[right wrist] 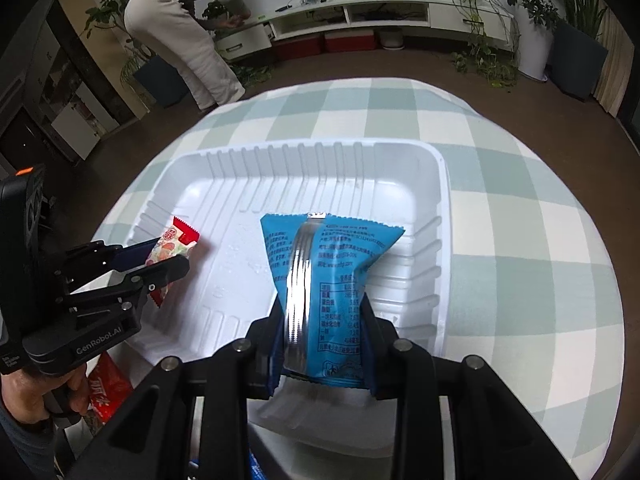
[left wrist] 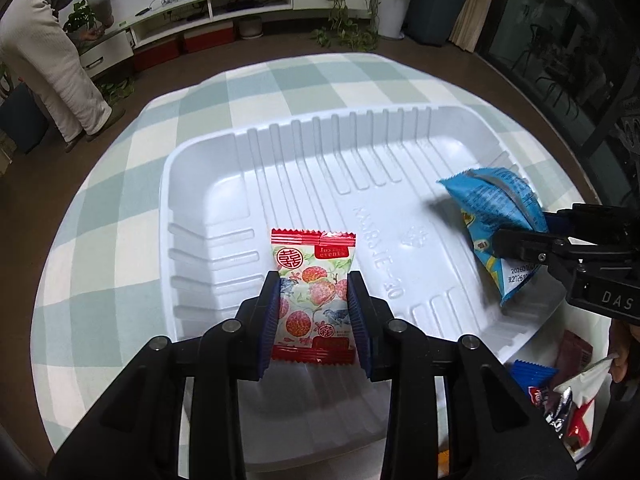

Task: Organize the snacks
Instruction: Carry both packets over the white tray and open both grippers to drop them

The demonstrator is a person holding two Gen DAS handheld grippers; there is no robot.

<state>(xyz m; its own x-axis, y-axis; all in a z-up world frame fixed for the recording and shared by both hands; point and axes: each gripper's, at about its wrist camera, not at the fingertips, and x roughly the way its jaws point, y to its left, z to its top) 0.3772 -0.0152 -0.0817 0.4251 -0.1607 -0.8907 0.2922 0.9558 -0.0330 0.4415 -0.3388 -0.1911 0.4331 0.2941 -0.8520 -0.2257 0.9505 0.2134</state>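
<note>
A white ribbed plastic tray [left wrist: 224, 168] [right wrist: 424, 168] lies on the checked tablecloth. My left gripper [left wrist: 314, 284] [right wrist: 168, 258] is shut on a red and white lychee candy packet [left wrist: 310, 276] [right wrist: 176, 240] and holds it over the tray's left half. My right gripper [right wrist: 324, 304] [left wrist: 520, 240] is shut on a blue snack packet [right wrist: 320, 256] [left wrist: 496, 208] with a silver seam and holds it over the tray's right half.
Several loose snack packets [left wrist: 560, 396] lie by the tray's near right corner in the left wrist view. A red packet [right wrist: 108, 392] lies near the hand at lower left. A person [right wrist: 180, 28] bends at a cabinet beyond the table. Potted plants [right wrist: 532, 28] stand behind.
</note>
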